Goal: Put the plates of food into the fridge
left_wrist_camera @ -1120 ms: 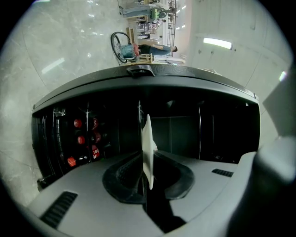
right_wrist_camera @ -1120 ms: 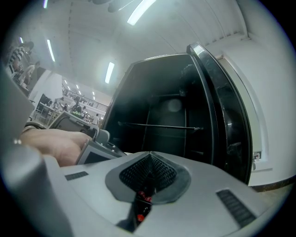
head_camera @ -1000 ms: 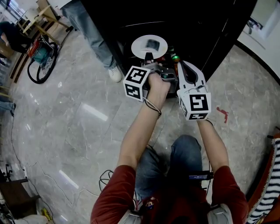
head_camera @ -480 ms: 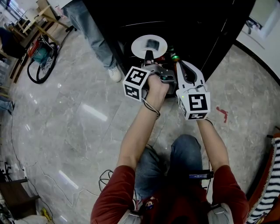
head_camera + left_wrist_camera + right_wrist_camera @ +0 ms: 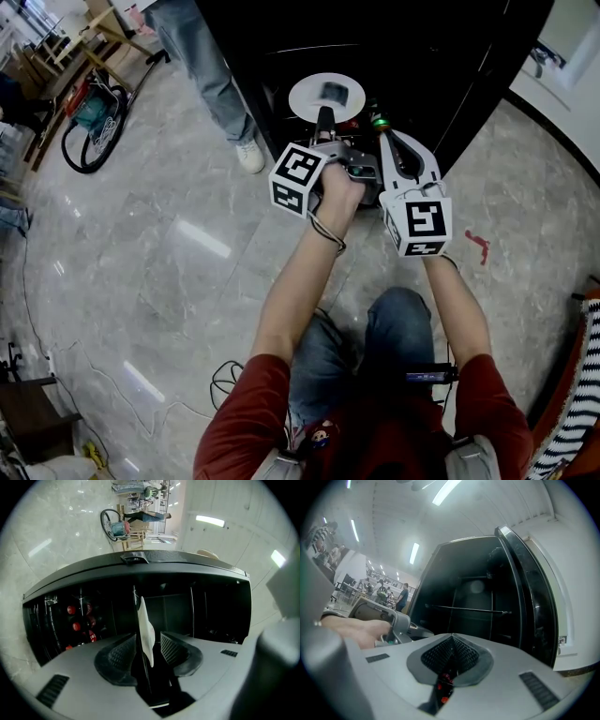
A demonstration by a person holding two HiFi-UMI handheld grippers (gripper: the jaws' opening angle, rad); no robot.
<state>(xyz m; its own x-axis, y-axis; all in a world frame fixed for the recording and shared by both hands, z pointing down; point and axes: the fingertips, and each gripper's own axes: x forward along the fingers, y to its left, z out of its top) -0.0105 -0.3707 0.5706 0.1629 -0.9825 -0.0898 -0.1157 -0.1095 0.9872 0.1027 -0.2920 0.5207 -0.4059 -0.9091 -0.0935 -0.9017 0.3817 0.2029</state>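
Note:
A white plate (image 5: 319, 101) with a dark piece of food (image 5: 333, 92) lies inside the open black fridge (image 5: 412, 47). My left gripper (image 5: 323, 124) reaches level to the plate's near rim. In the left gripper view the plate (image 5: 146, 630) shows edge-on between the ribbed pads (image 5: 123, 654). The jaws have just been opening, and a gap now shows on each side of the rim. To its right, my right gripper (image 5: 385, 141) points into the fridge. Its pads (image 5: 461, 654) meet, with nothing between them.
Red-capped bottles (image 5: 77, 620) stand in the fridge's door rack, and a green cap (image 5: 378, 122) shows beside the plate. The fridge door (image 5: 487, 84) stands open at the right. A person in jeans (image 5: 202, 66) stands left of the fridge; a vacuum cleaner (image 5: 89, 112) sits farther left.
Both hands and the plate stay where they were. The picture has shifted slightly, and the left gripper's finger shows a little longer at the plate's rim.

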